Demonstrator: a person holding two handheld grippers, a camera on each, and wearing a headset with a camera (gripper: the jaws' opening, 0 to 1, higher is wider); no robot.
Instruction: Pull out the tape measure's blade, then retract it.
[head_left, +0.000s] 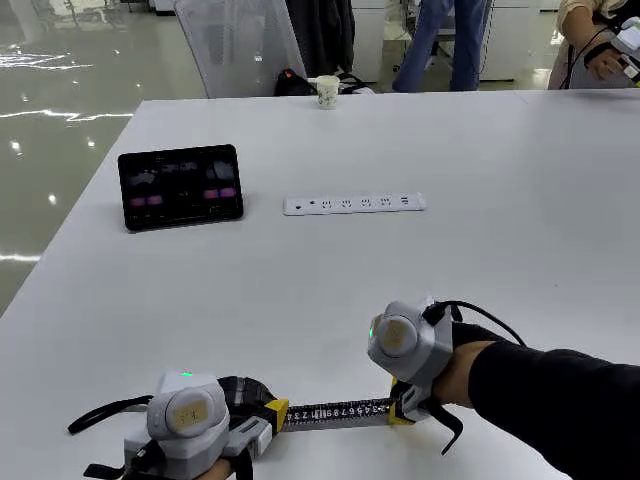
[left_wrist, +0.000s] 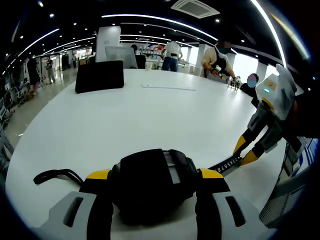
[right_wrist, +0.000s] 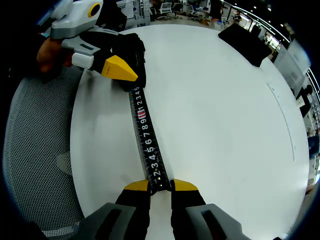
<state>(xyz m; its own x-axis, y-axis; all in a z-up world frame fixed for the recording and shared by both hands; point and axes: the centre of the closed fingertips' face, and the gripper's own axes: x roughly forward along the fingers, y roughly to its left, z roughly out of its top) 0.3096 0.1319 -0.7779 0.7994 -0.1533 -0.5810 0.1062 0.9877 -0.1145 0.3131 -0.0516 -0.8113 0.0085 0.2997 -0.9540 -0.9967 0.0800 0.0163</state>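
A black tape measure case (left_wrist: 152, 182) sits clamped between the yellow-tipped jaws of my left gripper (left_wrist: 154, 175), low on the white table (head_left: 330, 270) near its front edge. From the case (head_left: 245, 395) a dark blade with white numbers (head_left: 335, 411) runs right to my right gripper (head_left: 402, 405). In the right gripper view the blade (right_wrist: 147, 145) stretches from the case (right_wrist: 131, 55) down to my right gripper (right_wrist: 160, 186), which is shut on the blade's end hook. About 15 cm of blade is out, lying just above the table.
A black tablet (head_left: 180, 186) stands at the left middle of the table. A white power strip (head_left: 354, 204) lies mid-table and a paper cup (head_left: 327, 91) stands at the far edge. A mesh chair (right_wrist: 35, 165) is below the front edge. People stand beyond the table.
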